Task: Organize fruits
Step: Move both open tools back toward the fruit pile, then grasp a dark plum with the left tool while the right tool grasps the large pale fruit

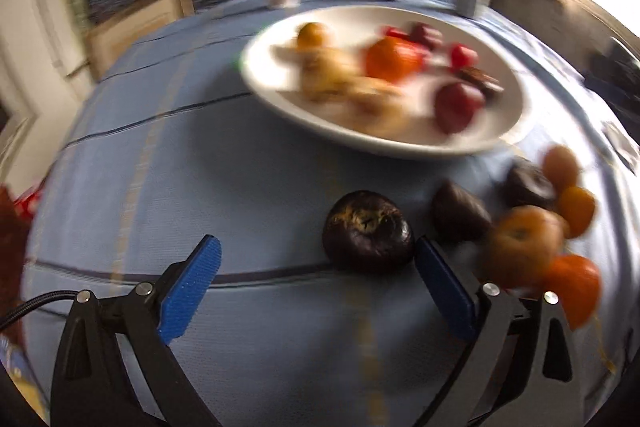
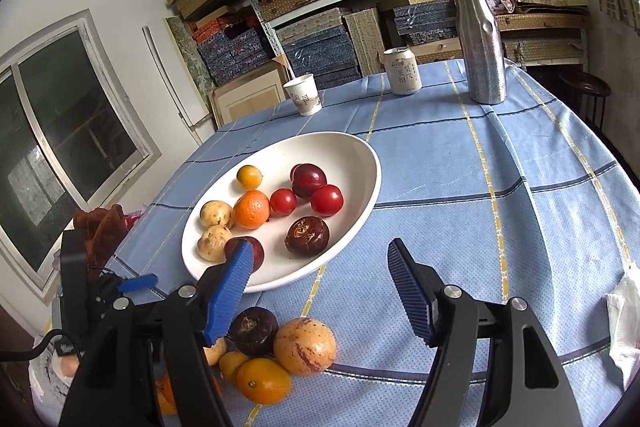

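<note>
The landmark for all positions is the white oval plate (image 2: 352, 163), which rests on the blue checked tablecloth (image 2: 500, 227).

Left gripper (image 1: 318, 261): the jaws stand wide apart and hold nothing. A dark purple mangosteen (image 1: 369, 231) lies on the cloth on the near side of the plate, between the two fingers and close against the right one. The spread appears chosen to admit the full width of this fruit, so the step in hand is judged to be its pickup. The left wrist view is motion-blurred, so finer detail is unreliable.

Plate contents: the fruits already gathered sit here. They include a small yellow fruit (image 2: 249, 176), two pale brown round fruits (image 2: 216, 214), an orange (image 2: 252, 209), two small red tomatoes (image 2: 283, 201), a dark red plum (image 2: 309, 180) and a dark mangosteen (image 2: 307, 235). A further dark red fruit sits at the near rim, partly hidden by a finger.

Loose group: near the plate's near rim, on the cloth, lies a cluster that is not yet sorted. It comprises a second dark mangosteen (image 2: 253, 330), a tan speckled round fruit (image 2: 305, 346) and a yellow-orange oval fruit (image 2: 263, 380). These touch one another, so a grasp on one may disturb its neighbours.

Right gripper (image 2: 320, 253): the jaws are spread fully and are empty. It hovers over the cloth beside the plate's near edge, above the loose group, apparently on standby.

Beyond the plate's far rim stand a paper cup (image 2: 303, 94), a drink can (image 2: 405, 71) and a steel flask (image 2: 482, 39), well apart from the work area.
</note>
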{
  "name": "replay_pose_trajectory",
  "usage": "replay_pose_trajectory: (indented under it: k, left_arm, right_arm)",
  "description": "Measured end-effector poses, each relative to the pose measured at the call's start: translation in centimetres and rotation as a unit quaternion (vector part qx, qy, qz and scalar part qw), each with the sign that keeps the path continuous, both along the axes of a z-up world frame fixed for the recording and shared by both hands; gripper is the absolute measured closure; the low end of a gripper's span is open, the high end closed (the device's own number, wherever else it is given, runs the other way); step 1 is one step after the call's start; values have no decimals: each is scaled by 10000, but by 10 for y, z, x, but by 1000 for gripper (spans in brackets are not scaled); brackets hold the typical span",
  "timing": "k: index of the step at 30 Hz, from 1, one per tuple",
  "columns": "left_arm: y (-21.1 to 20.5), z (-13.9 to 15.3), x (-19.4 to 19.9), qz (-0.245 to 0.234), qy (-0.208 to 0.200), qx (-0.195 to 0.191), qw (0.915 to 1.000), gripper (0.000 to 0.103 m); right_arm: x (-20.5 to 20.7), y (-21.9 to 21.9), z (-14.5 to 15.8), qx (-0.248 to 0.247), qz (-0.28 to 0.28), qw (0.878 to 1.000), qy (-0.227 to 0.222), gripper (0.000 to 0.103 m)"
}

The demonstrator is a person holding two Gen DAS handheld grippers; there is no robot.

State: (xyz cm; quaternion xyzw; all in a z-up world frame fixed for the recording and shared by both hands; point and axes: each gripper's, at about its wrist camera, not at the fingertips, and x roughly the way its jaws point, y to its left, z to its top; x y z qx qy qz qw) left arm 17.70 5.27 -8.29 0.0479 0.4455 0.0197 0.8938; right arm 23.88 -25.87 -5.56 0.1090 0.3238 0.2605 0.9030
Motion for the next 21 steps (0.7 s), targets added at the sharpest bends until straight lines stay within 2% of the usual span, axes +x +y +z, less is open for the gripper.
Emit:
replay_pose_trajectory:
  k: [2,5,7,12,17,19,21]
  left_arm:
    - [22,5,-2,493,-134,87,9987,7]
    - [41,12,-6,698,-292,-220,9969,7]
    - [39,14,-6,614,-366,-264,9971,7]
    - [23,12,0,337,-379,33,9987,7]
    - [26,9,10,373,-282,-76,9989,8]
    - [25,7,13,356,-239,-98,9990,10]
    - [24,4,15,310,-170,-117,9993,18]
  right_arm:
    - [0,-3,0,37,-24,10000,13,32]
    - [-3,-5,-2,56,-16,10000,36,32]
    - [-6,-3,-4,21,50,10000,56,32]
    - [-21,10,-14,-397,282,9988,84,32]
    - [-26,25,-24,-736,470,9960,185,33]
    - [-26,29,-27,-843,508,9949,203,34]
    - [-26,30,-29,-896,510,9944,250,39]
